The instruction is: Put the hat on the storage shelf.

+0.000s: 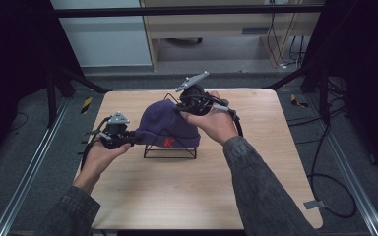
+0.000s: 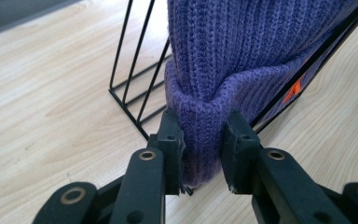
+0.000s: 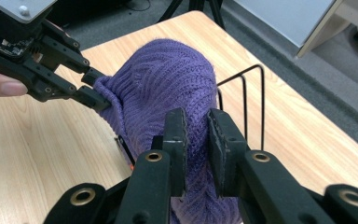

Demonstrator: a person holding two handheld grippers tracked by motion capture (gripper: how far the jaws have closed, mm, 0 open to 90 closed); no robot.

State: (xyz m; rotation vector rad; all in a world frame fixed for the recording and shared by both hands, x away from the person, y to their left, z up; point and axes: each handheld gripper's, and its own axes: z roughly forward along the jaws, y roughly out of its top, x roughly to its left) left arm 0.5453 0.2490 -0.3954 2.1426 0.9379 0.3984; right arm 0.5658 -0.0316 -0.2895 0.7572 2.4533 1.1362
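The purple knit beanie [image 1: 170, 125] sat draped over a black wire rack [image 1: 170, 150] on the wooden table [image 1: 187, 191], pinched from both sides. The left gripper [image 2: 203, 144] was clenched on a fold of the hat's cuff, the ribbed wool bunched between its jaws, with the rack's thin bars just beyond and beside them. The right gripper [image 3: 196, 140] was closed on the knit at the crown end, the rack's upright loops standing just past its jaws. On the cuff, nearer the left gripper, was a small orange mark, perhaps a letter K, too small for me to read for certain.
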